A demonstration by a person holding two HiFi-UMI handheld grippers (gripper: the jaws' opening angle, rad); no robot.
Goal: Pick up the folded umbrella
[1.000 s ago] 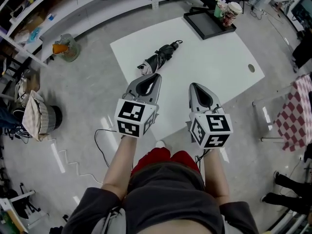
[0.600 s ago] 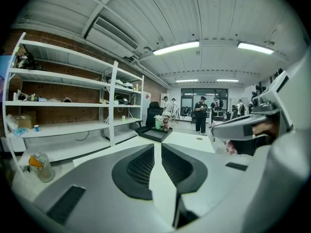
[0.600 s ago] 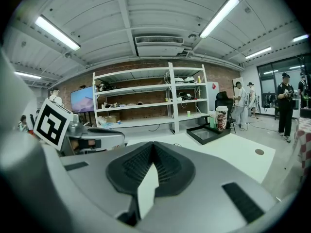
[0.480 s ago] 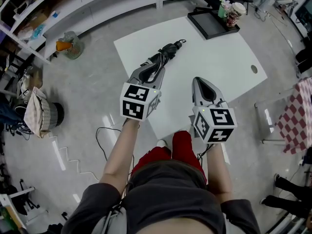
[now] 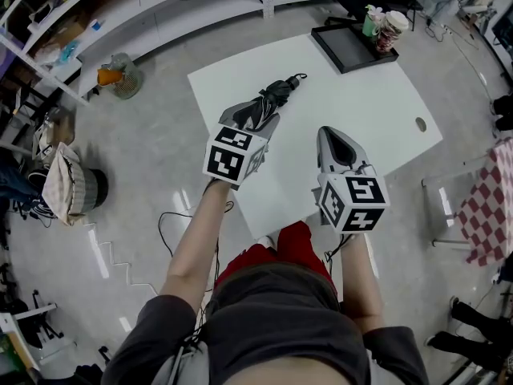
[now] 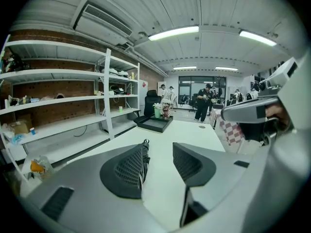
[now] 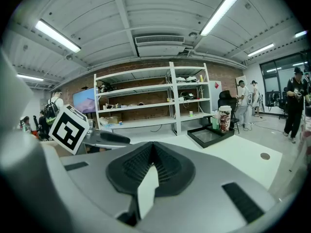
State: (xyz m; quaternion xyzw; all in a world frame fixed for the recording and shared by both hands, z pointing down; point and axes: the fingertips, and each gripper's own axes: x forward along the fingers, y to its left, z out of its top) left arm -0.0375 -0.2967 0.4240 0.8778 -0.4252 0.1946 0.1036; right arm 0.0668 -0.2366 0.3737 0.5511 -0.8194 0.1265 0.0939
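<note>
- Grey plastic makes up both hand-held grippers, each carrying a cube with black-and-white square markers; a person is holding one in each hand over the near edge of a white table (image 5: 361, 107).
- On the right, the right gripper (image 5: 328, 133) is hanging over the near part of the tabletop with its jaws pressed together and nothing between them, as its own view confirms (image 7: 153, 145).
- A little farther out on the left, the left gripper (image 5: 256, 115) is pointing slightly downward, and its jaws are opening (image 6: 159, 149).
- A folded black umbrella (image 5: 277, 95) is lying on the left part of the table, just ahead of the left gripper; in the left gripper view it is showing along the inner side of the left-hand jaw (image 6: 145, 158), and the pads are not pressing on it.
- At the far corner of the table a black tray (image 5: 346, 46) is sitting, with paper cups (image 5: 385, 27) standing at its right end.
- Beyond the table, white shelving (image 6: 104, 98) is running along a brick wall.
</note>
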